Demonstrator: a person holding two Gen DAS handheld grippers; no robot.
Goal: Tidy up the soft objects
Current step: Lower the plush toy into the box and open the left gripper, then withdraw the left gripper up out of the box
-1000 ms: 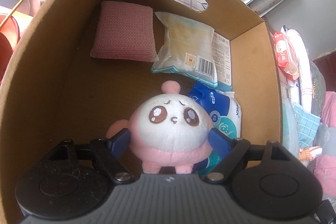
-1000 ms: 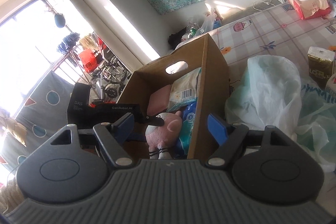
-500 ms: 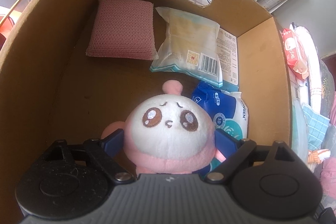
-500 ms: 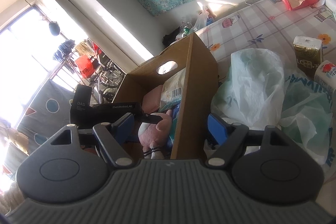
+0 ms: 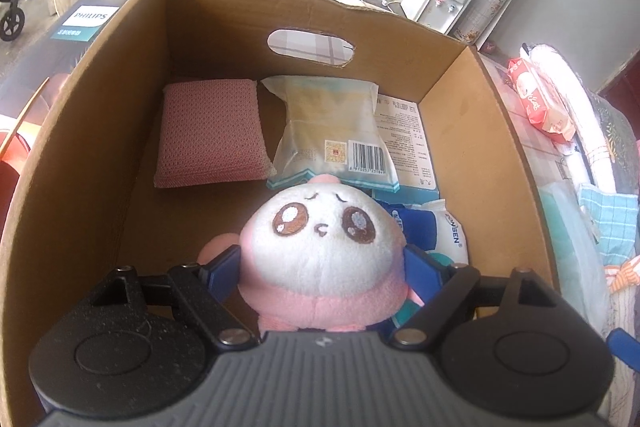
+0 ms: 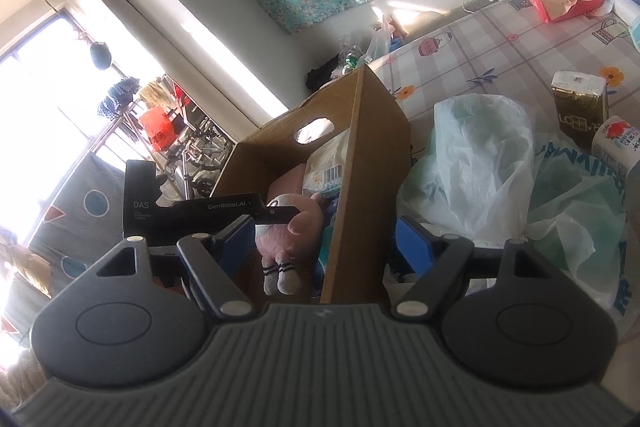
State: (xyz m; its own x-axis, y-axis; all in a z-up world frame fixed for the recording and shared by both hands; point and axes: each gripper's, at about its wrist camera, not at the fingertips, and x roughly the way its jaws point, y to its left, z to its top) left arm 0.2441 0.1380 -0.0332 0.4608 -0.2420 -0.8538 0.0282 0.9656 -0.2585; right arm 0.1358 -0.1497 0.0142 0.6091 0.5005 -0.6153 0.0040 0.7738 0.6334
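Your plush (image 5: pixel 320 259) sits at the lower centre of the left wrist view, inside the box (image 5: pixel 492 115), clamped at its sides between the blue pads of your left hand-held gripper (image 5: pixel 322 271). Its white face is turned to the camera; the pink body below is cut off by the gripper housing, so its feet are hidden there. In the right wrist view you see the same plush (image 6: pixel 298 223) from behind at mid-frame, feet hanging down, partly covered by the box wall (image 6: pixel 360 187) and by the black body of the left hand-held gripper (image 6: pixel 212 213).

Past the plush, toward the top of the left view, a pink pad (image 5: pixel 210 133) lies flat on the box floor at left, and a clear packet (image 5: pixel 334 131) with a barcode lies just beside it at centre. A blue-and-white pack (image 5: pixel 436 231) at right is mostly hidden behind the plush.

Your right hand-held gripper (image 6: pixel 326 251) stands wide apart and holds nothing; the box wall's near edge lies between its fingers, and whether either finger touches it cannot be told. To the right of the box, crumpled bags (image 6: pixel 500 179) lie on a patterned cloth (image 6: pixel 520 43).
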